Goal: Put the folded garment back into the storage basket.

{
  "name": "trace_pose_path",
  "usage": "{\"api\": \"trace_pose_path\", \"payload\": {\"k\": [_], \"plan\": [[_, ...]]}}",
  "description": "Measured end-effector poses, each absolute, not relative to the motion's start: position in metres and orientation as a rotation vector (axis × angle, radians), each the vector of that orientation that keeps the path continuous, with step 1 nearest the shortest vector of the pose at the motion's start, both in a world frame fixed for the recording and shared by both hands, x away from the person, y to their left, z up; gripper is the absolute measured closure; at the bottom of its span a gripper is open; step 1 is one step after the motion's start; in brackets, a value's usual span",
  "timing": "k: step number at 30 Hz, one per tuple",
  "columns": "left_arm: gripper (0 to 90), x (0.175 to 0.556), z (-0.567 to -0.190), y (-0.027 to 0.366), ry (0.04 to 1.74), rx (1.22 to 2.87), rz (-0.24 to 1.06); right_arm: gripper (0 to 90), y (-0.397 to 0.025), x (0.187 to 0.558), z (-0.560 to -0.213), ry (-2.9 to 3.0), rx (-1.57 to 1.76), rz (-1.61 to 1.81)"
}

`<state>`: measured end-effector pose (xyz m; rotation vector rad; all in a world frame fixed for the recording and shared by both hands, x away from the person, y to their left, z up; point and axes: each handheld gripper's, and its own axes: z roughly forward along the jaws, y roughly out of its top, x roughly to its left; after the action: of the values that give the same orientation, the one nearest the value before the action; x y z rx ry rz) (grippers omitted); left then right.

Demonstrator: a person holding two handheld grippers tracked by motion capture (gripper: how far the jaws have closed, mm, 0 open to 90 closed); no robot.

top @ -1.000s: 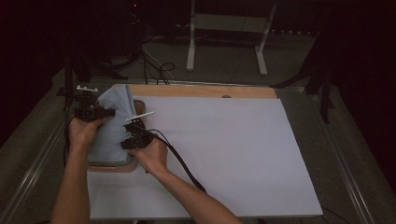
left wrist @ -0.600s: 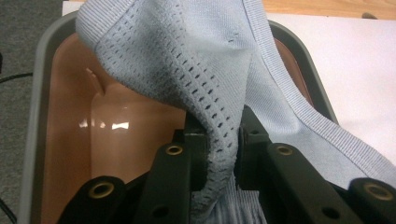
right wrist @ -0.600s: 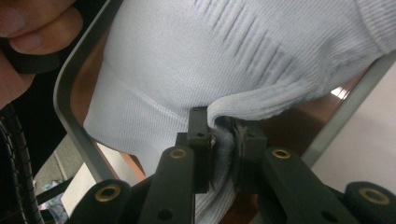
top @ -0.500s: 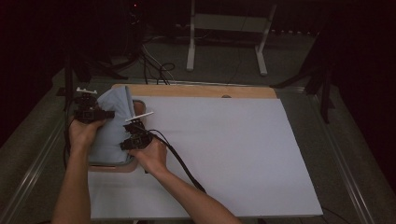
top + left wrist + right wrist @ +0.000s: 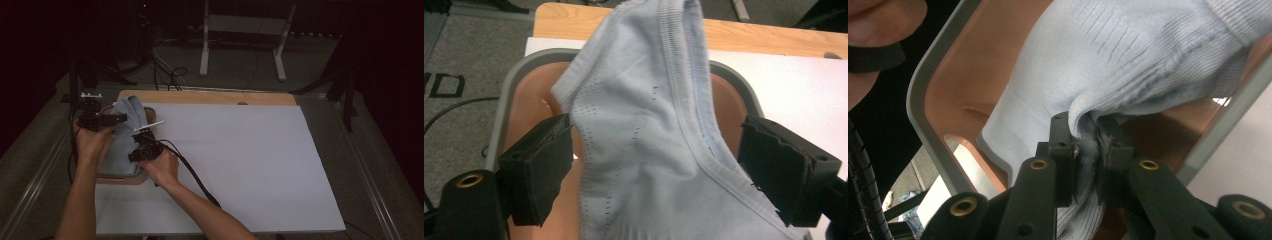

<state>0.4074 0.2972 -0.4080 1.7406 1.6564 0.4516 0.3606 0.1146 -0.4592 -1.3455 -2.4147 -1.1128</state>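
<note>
Dim room, white sheet [image 5: 235, 165] over the table, and at its left edge a pale blue garment [image 5: 644, 150] lies heaped in a tan tray [image 5: 504, 115]. The right gripper [image 5: 1087, 145] is clamped on a fold (looks like the lift-out is under way); the left gripper [image 5: 654, 170] has jaws apart, straddling the cloth, and should next close on it.

A white sheet [image 5: 235, 165] covers most of a wooden tabletop [image 5: 210, 97]. Behind it, a white metal stand [image 5: 245, 30] and black cables [image 5: 165, 70] occupy the grey floor.
</note>
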Motion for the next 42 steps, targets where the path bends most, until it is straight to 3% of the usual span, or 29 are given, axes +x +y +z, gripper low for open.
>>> {"api": "trace_pose_path", "payload": {"k": [17,28,34,42], "plan": [[27.2,0.404,-0.438,0.271,1.588,1.890,0.355,80.1,0.114,0.360,-0.459,-2.410,-1.351,-1.110],[60.1,0.410,-0.449,0.258,1.599,2.021,0.303,80.1,0.114,0.361,-0.456,-2.374,-1.350,-1.121],[71.1,0.412,-0.455,0.253,1.623,2.088,0.283,79.9,0.113,0.360,-0.455,-2.372,-1.344,-1.127],[78.5,0.415,-0.460,0.254,1.671,2.115,0.254,78.4,0.112,0.359,-0.456,-2.426,-1.315,-1.123]]}}
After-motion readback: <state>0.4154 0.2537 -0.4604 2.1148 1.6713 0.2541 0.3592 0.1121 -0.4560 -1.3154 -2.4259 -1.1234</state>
